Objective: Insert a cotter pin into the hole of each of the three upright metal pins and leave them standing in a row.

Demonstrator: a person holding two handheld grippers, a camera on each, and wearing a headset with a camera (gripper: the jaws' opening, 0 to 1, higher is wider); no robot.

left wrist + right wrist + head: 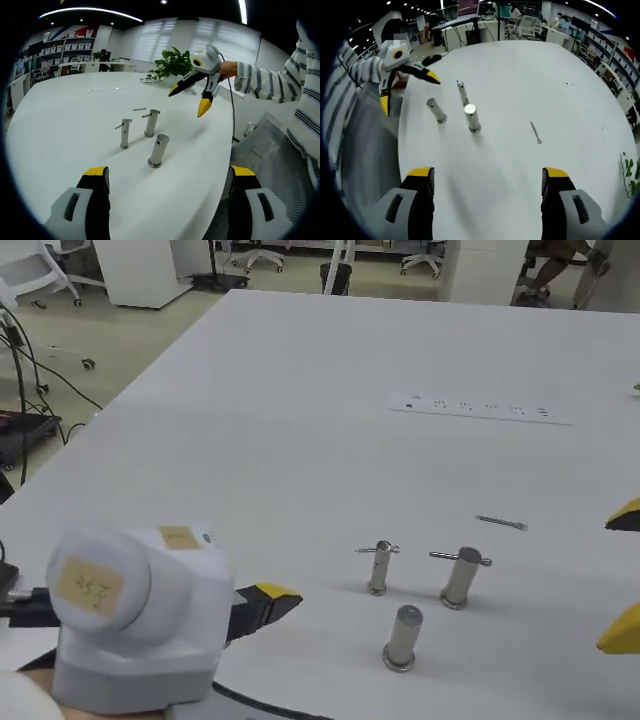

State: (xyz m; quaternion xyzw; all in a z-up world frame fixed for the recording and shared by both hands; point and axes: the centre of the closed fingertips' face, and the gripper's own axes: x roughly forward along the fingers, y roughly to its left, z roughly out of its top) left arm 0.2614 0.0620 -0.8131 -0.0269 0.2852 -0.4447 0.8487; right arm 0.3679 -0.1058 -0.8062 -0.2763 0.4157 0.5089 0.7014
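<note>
While yellow-tipped left gripper [169, 172] and right gripper [487, 172] gape wide, empty, three silver cylindrical metal pins [158, 150] stand on white table [250, 440]: rear-left pin [378, 575], rear-right pin [458, 585] cross-pinned through the head; front pin [402, 638] bare. Loose thin cotter pin [500, 523] lies beyond.

front pin [403, 637], two pins [460, 577] behind (cotter pin [501, 523] beyond)

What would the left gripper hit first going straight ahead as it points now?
Probably the bare pin, nearly centred ahead of the left gripper. Height is unclear, so it might pass over.
</note>
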